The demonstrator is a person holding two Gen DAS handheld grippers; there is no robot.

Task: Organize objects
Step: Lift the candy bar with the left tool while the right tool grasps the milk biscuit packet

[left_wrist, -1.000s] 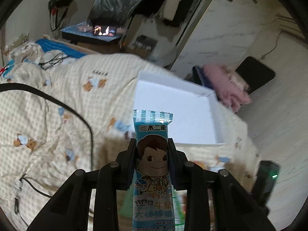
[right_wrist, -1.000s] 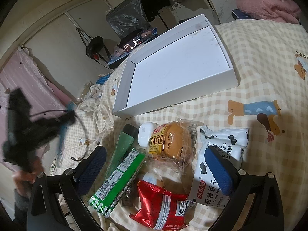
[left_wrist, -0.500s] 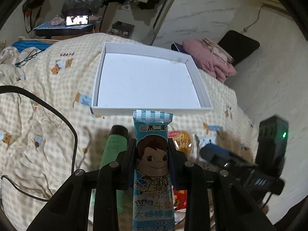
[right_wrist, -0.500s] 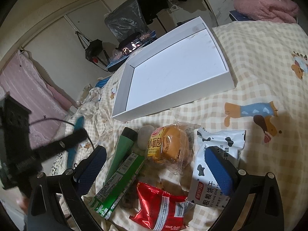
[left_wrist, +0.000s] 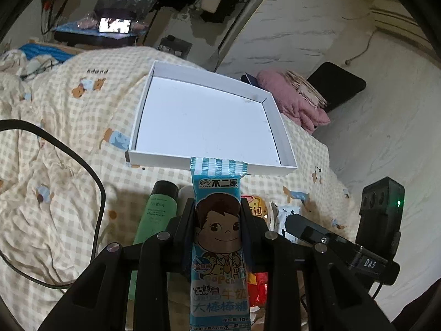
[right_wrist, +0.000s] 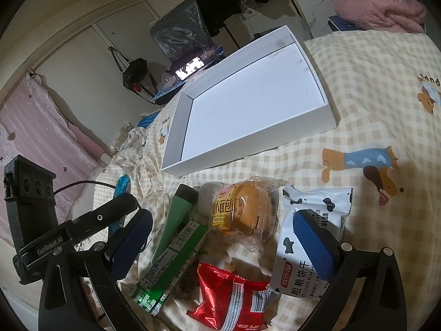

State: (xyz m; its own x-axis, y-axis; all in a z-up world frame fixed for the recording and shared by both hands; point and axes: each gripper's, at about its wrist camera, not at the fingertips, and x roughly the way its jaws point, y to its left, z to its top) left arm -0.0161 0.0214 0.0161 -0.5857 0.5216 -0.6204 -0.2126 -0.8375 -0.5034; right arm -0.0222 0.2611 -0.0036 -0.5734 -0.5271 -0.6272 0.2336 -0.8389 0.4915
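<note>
the left gripper is clamped on a blue candy pack, held upright above the bed, just in front of the white tray. the right gripper hangs with its jaws wide apart and nothing between them, over a bun, green tube, red packet and cow-print biscuits.

Blue candy packet between jaws
</note>
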